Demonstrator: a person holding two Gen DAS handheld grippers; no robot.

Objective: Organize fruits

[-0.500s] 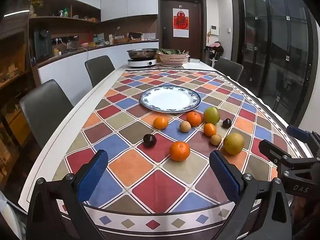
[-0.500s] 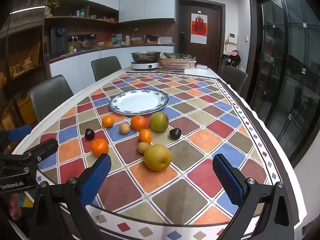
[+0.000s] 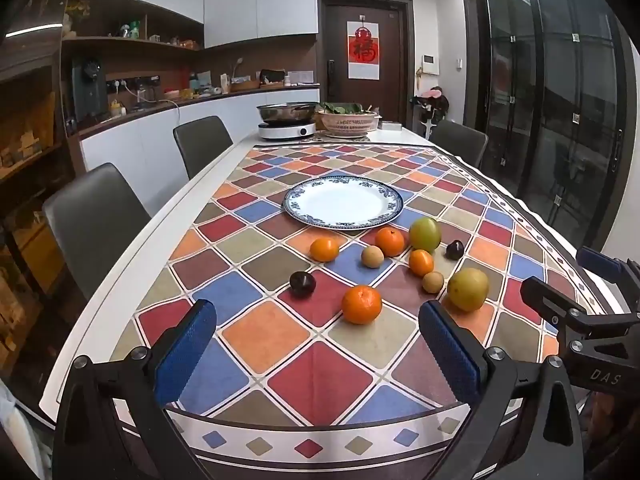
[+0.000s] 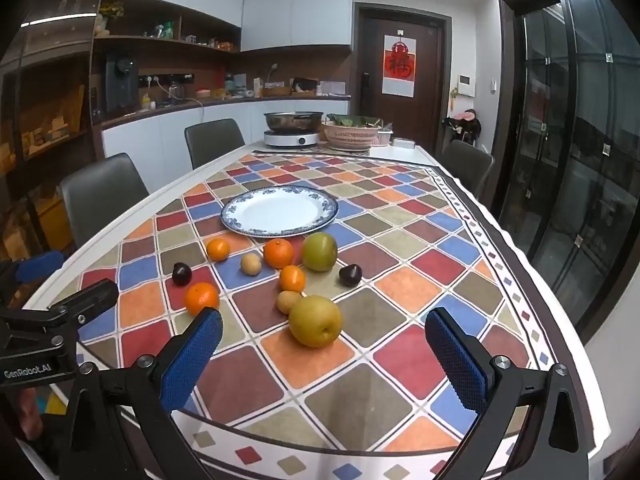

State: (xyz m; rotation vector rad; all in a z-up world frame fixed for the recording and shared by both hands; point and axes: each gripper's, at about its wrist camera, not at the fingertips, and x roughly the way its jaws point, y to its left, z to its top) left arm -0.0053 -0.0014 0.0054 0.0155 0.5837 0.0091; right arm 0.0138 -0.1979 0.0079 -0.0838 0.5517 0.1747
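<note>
Both my hand-held grippers, left [image 3: 316, 342] and right [image 4: 324, 354], spread wide, nothing pinched; fruits [image 4: 316, 326] sit just before the plate [image 4: 280, 196].

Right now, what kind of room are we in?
Most likely a home kitchen-dining room: a long table with chairs, a counter with appliances under wall cabinets, and a pan on a cooktop at the table's far end.

The black bases of the left gripper's blue-padded fingers [image 3: 186, 350] are running off the bottom edge. The small tan round fruit [image 4: 289, 301] is sitting partly hidden behind the big yellow-brown pear [image 4: 315, 327]. Shelf clutter [image 3: 132, 32] is staying too small to identify.
</note>
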